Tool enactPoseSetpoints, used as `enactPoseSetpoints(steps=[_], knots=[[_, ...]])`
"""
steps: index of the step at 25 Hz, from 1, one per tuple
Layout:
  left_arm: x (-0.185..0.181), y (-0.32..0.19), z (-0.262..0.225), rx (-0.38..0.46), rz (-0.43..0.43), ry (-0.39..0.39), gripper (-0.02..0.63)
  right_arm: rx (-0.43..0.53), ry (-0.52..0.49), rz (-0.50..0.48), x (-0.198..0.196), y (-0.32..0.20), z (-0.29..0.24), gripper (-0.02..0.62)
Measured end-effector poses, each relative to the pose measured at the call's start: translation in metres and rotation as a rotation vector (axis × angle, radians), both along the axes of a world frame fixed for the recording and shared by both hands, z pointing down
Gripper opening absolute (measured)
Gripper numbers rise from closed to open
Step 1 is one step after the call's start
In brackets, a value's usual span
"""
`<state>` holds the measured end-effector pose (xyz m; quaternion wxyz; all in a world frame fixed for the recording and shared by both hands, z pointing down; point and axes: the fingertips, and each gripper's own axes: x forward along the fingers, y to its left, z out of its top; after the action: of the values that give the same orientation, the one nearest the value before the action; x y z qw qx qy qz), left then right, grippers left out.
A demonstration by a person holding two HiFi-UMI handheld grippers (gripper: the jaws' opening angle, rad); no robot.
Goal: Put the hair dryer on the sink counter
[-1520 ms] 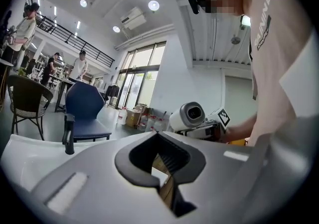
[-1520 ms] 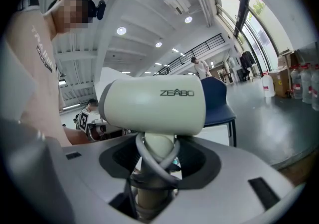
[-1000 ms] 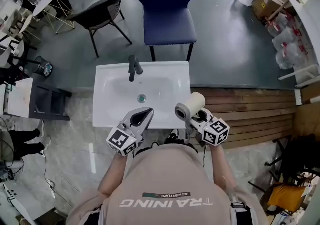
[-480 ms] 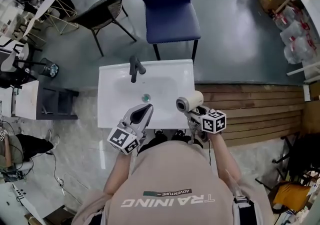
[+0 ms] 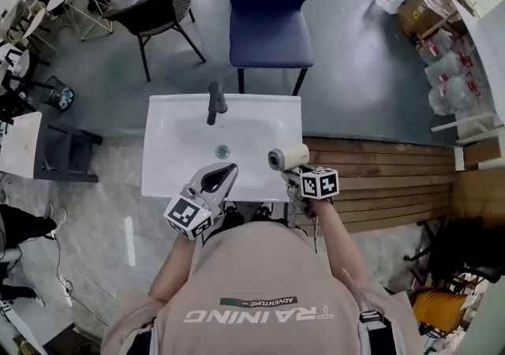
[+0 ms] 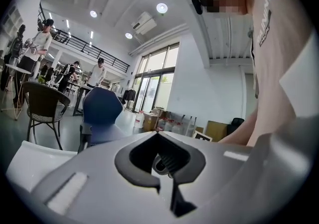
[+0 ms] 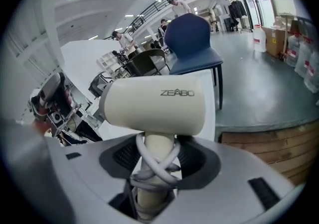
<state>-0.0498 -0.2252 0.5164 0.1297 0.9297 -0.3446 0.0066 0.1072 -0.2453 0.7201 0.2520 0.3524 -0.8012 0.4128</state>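
The cream hair dryer is held by its handle, with the grey cord wound round the handle, in my right gripper. The gripper is shut on it. The dryer hangs just above the front right corner of the white sink counter, its barrel pointing left. In the right gripper view the dryer fills the middle, above the gripper. My left gripper hovers over the counter's front edge near the basin, shut with nothing in it; its closed tips point toward the blue chair.
A dark faucet stands at the back of the basin, with the drain in the middle. A blue chair and a black chair stand behind the sink. A wooden platform lies to the right, with jugs and boxes beyond.
The right gripper has carried the hair dryer a little left and lower, from beside the counter's right edge to over its front right corner. The left gripper has hardly moved.
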Motion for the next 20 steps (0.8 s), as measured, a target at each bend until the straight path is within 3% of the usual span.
enactPoseSetpoints(steps=[8,13,20], knots=[[-0.037,0.012,0.019,-0.041,0.007,0.070,0.005,-0.194,0.189,0.077,0.002,0.015,0.040,0.218],[-0.049,0.005,0.032,-0.064,0.036,0.058,0.004,-0.200,0.290,0.048,0.003,0.012,0.053,0.218],[-0.038,0.004,0.039,-0.065,0.092,0.041,0.004,-0.218,0.347,0.071,0.002,0.016,0.064,0.218]])
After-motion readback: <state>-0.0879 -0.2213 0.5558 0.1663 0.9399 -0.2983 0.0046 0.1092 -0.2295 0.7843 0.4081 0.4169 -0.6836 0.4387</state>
